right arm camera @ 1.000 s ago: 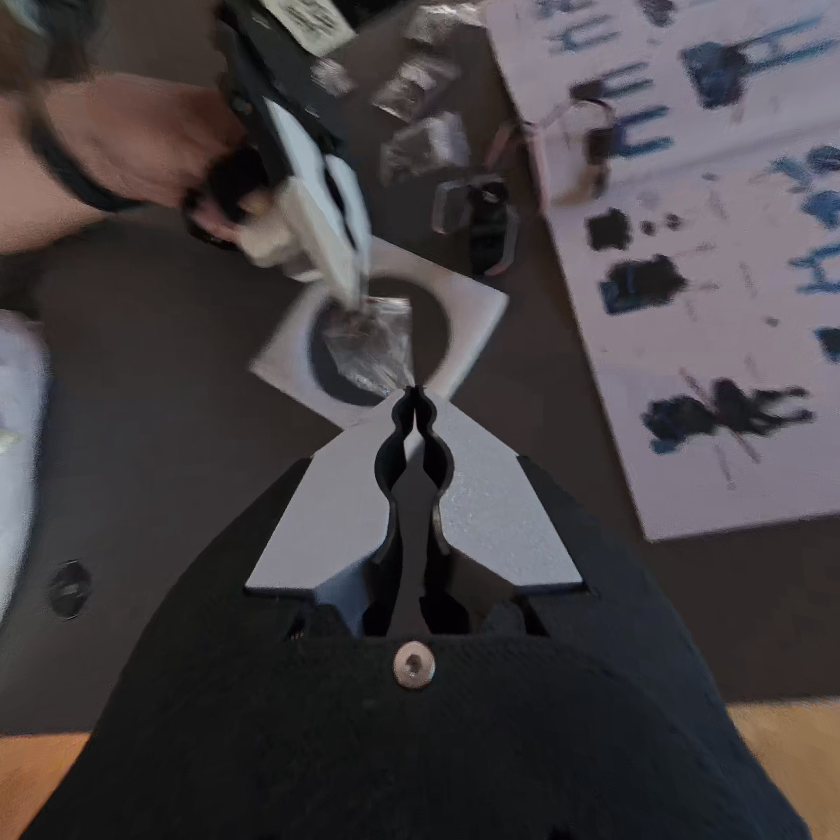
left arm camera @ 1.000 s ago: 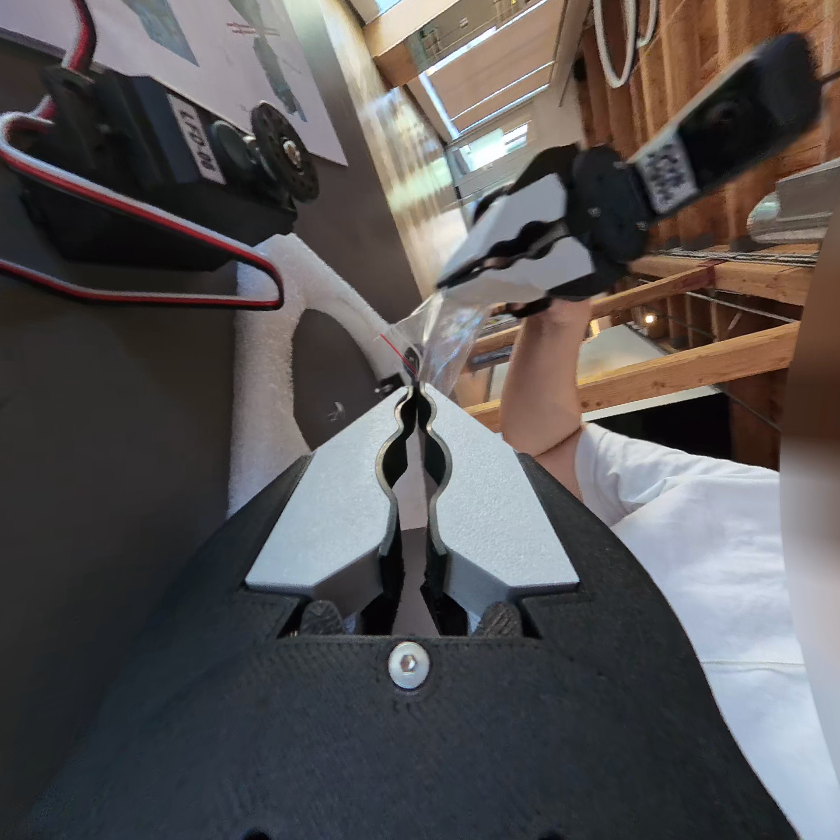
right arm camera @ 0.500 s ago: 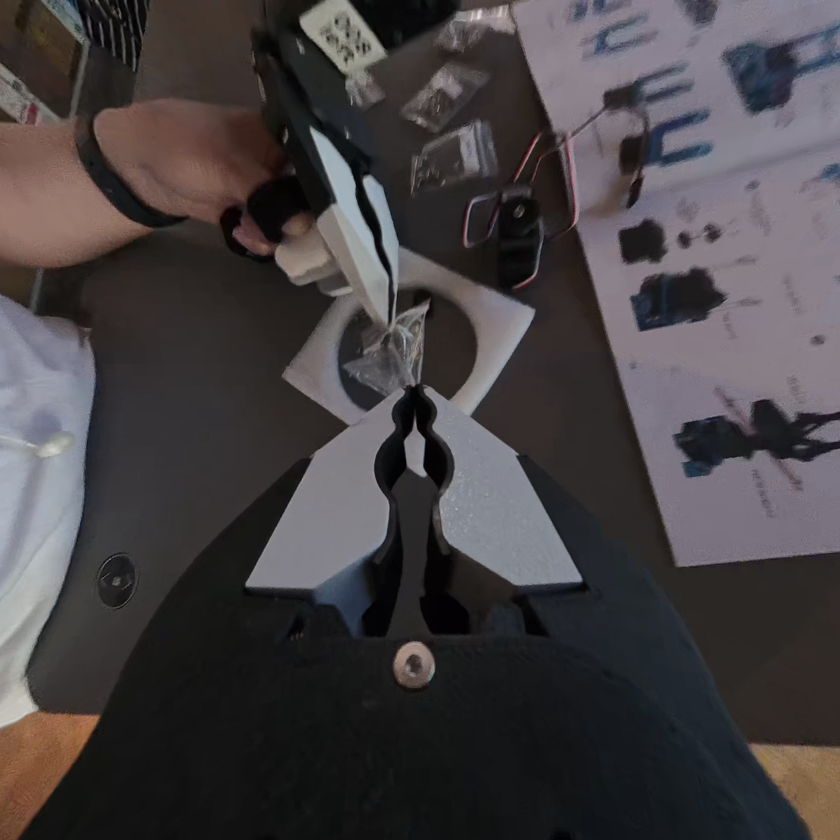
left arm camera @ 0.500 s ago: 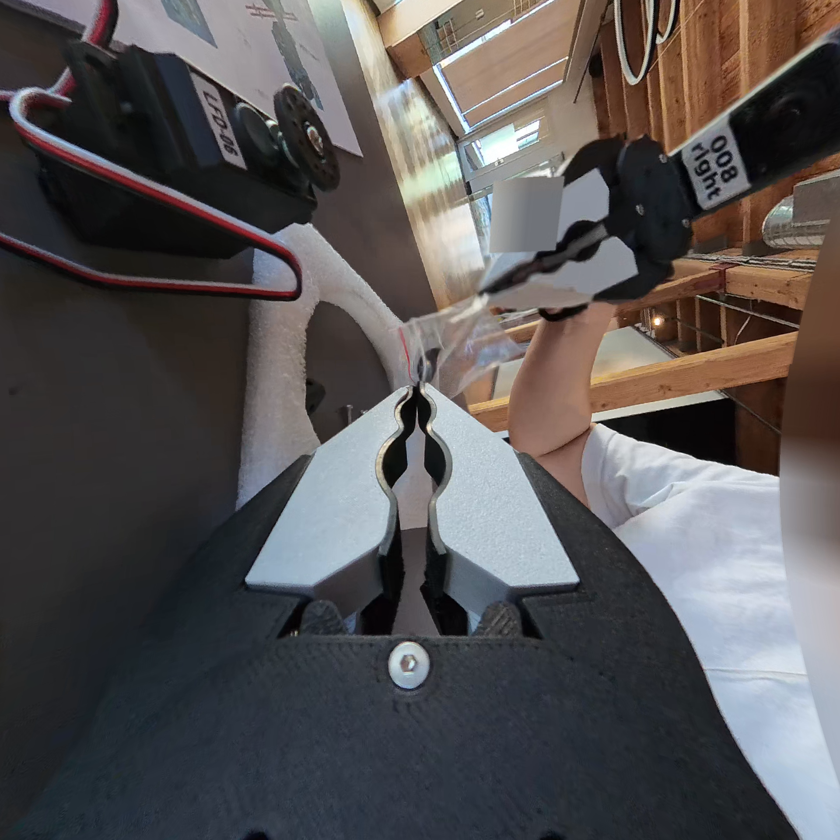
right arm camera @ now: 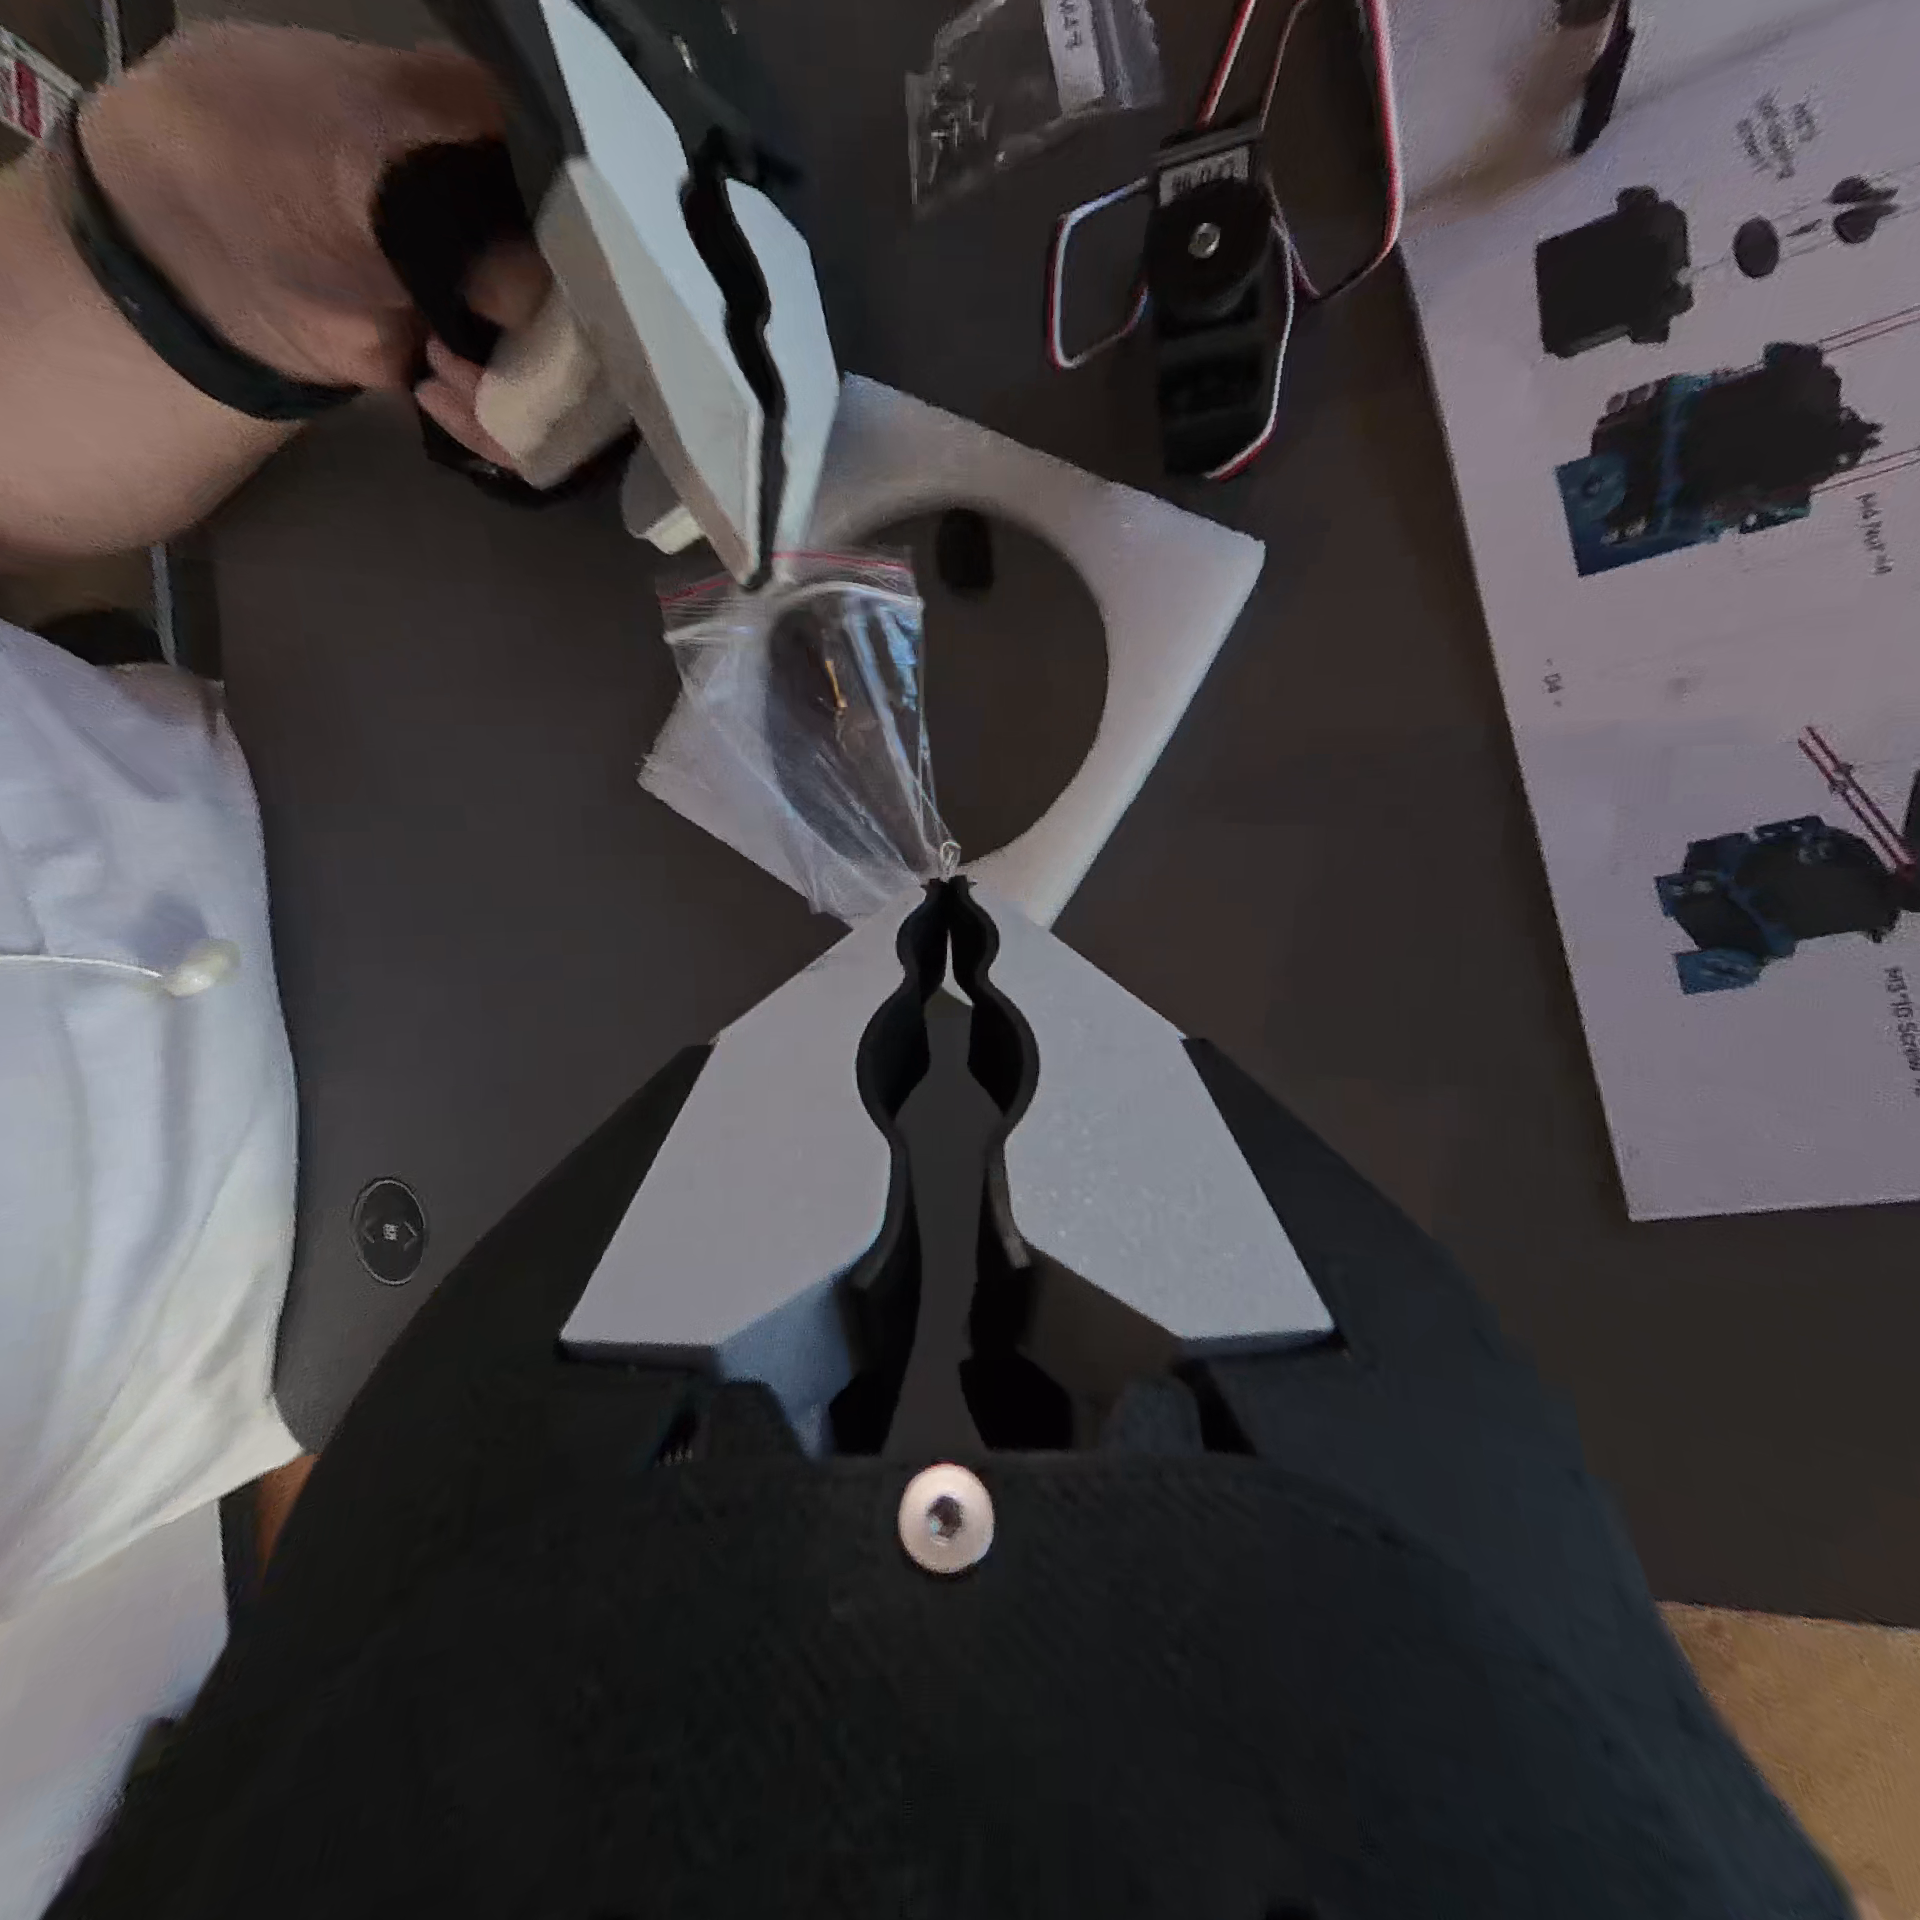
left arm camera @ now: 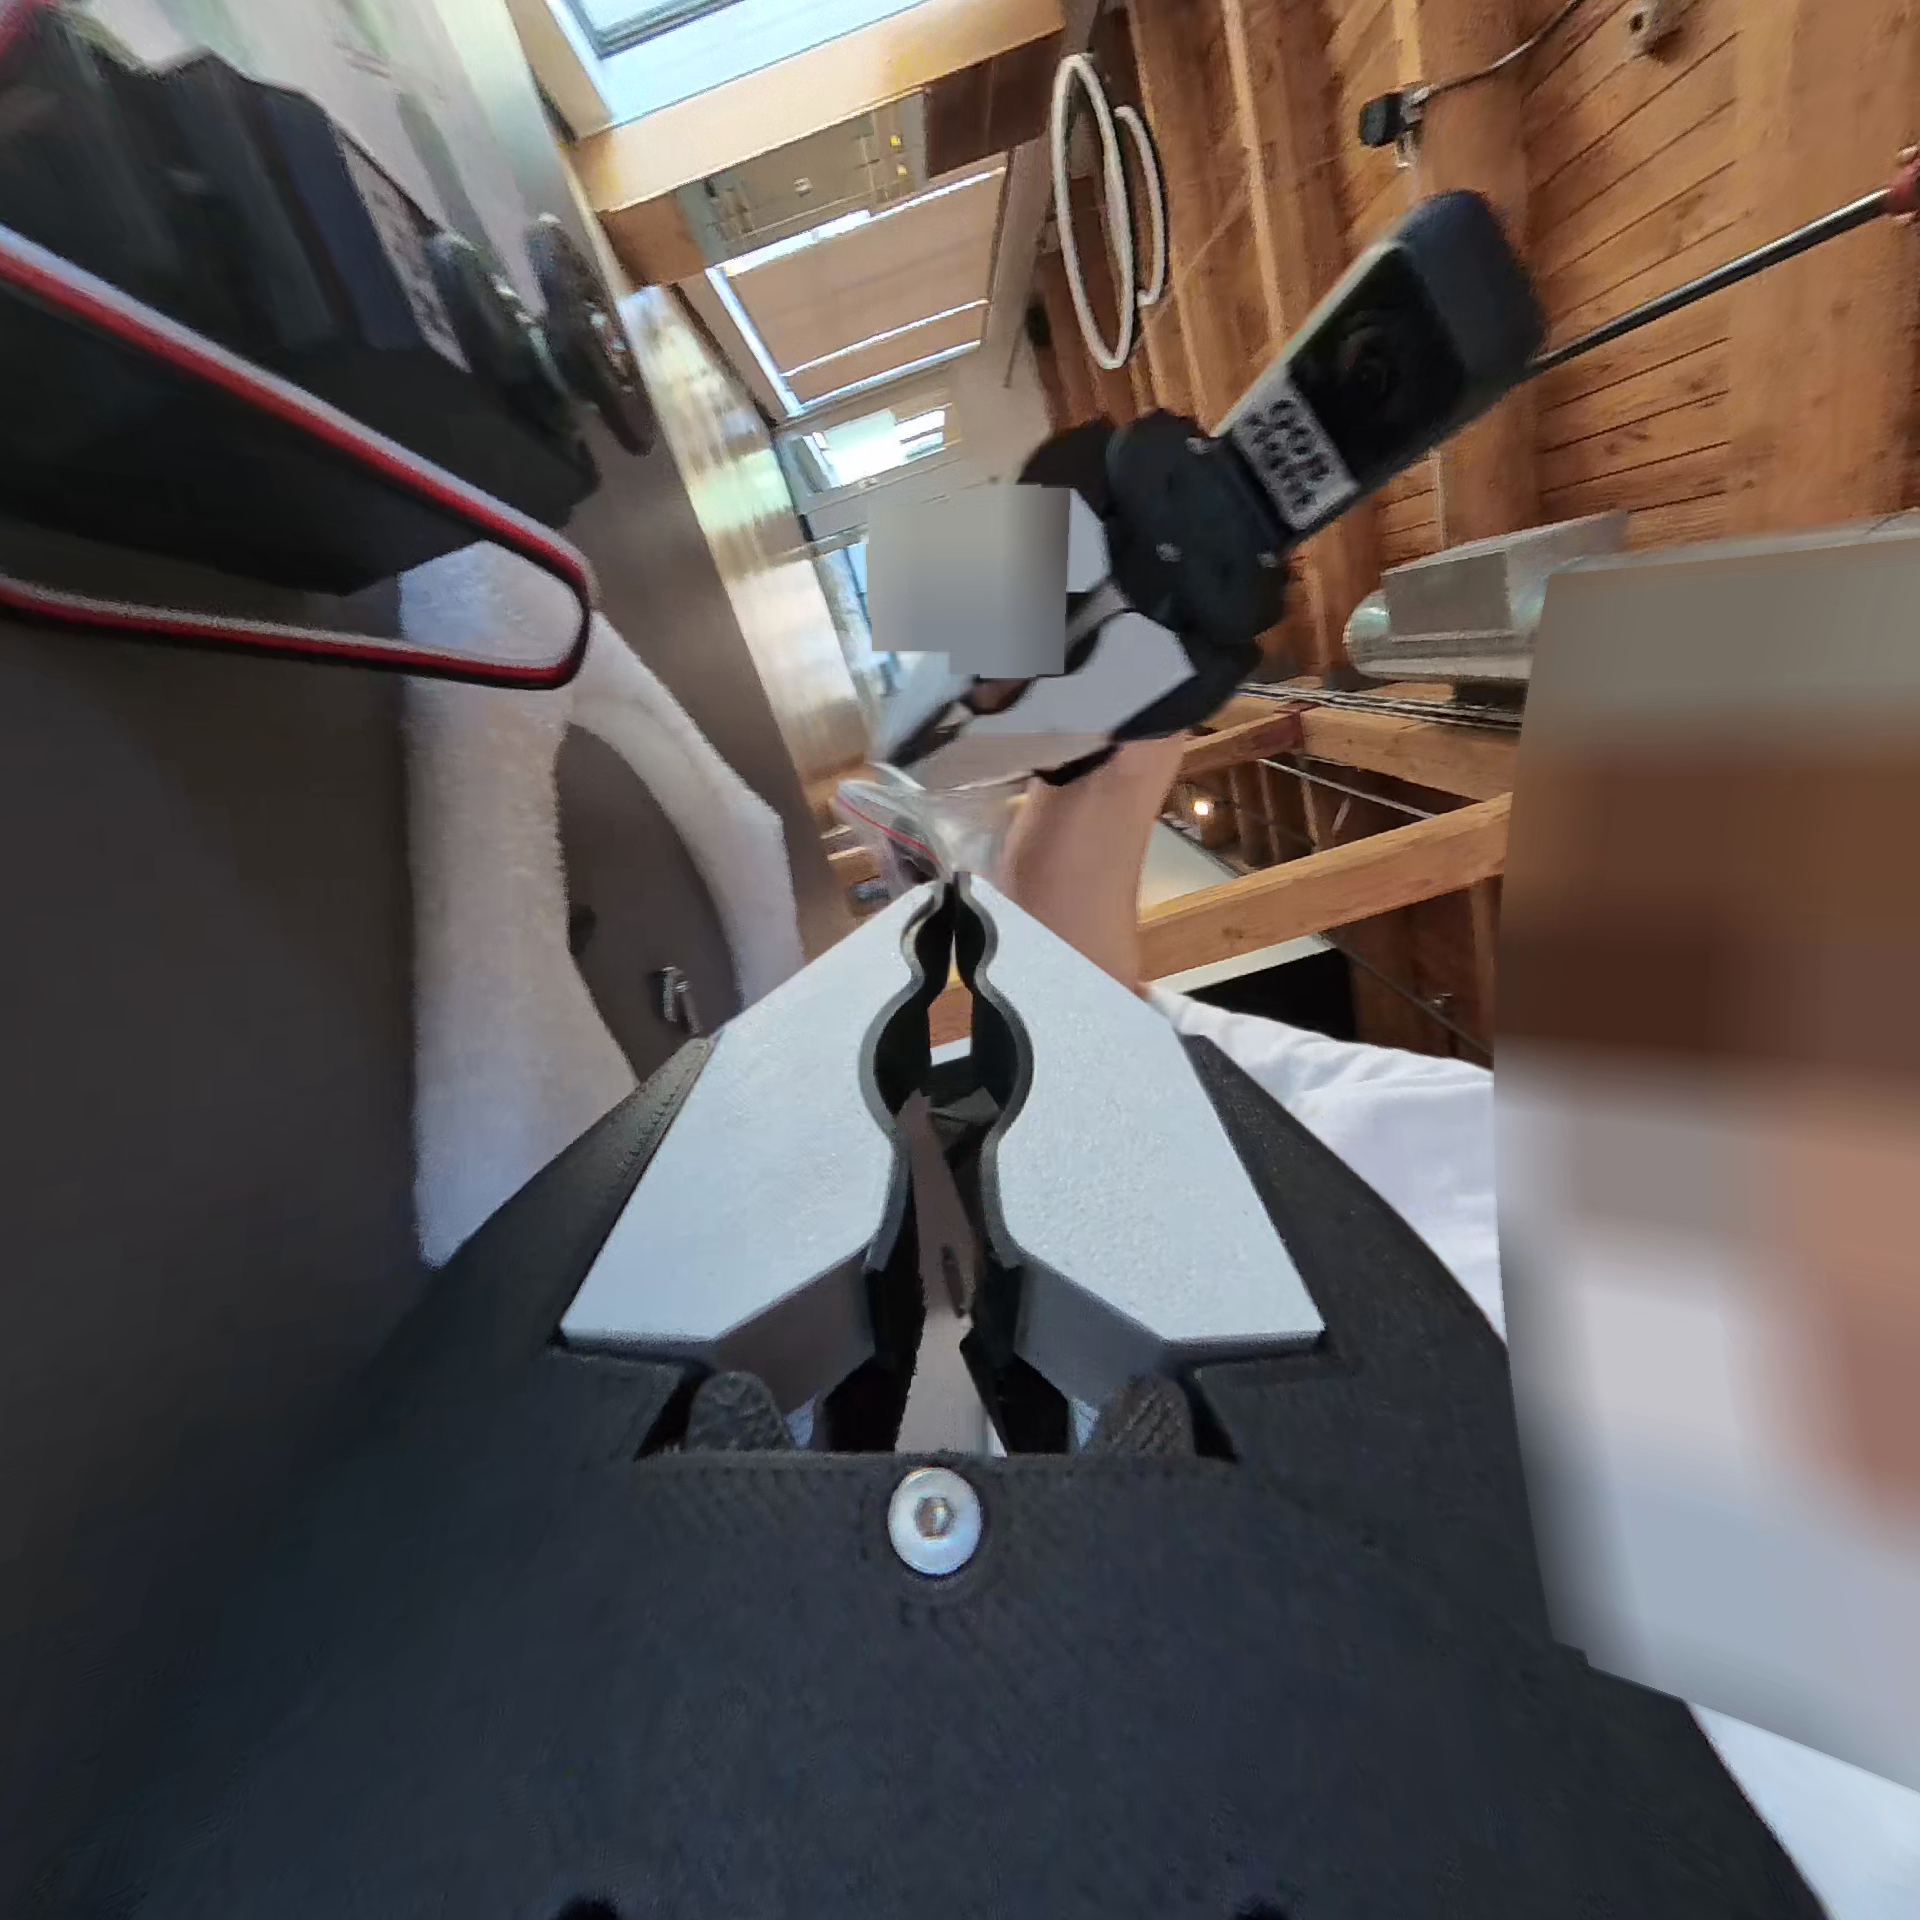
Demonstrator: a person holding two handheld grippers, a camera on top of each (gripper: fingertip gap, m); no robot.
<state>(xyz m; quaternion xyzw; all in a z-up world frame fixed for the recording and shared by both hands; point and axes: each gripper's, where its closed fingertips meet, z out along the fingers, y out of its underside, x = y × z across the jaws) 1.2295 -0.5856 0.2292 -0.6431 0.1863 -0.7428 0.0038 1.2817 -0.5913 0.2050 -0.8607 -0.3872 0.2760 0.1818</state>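
I am pinching a small clear bag [right arm camera: 831, 717] with both tools closed on it, my left tool [right arm camera: 764, 566] gripping its red-striped top and my right tool [right arm camera: 948, 883] its bottom corner, above the white foam frame [right arm camera: 1164, 613] on the dark counter [right arm camera: 499, 831].

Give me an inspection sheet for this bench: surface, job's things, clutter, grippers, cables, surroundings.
Surface: dark tabletop.
Job's things: clear zip bag stretched between both grippers above the white foam frame.
Clutter: servo motor, packet of small parts, printed instruction sheet.
Grippers: left gripper shut on the bag's red-striped top; right gripper shut on its lower corner.
Cables: red, white and black servo lead looped on the table.
Surroundings: wooden beams, ring lamps, person in white shirt.
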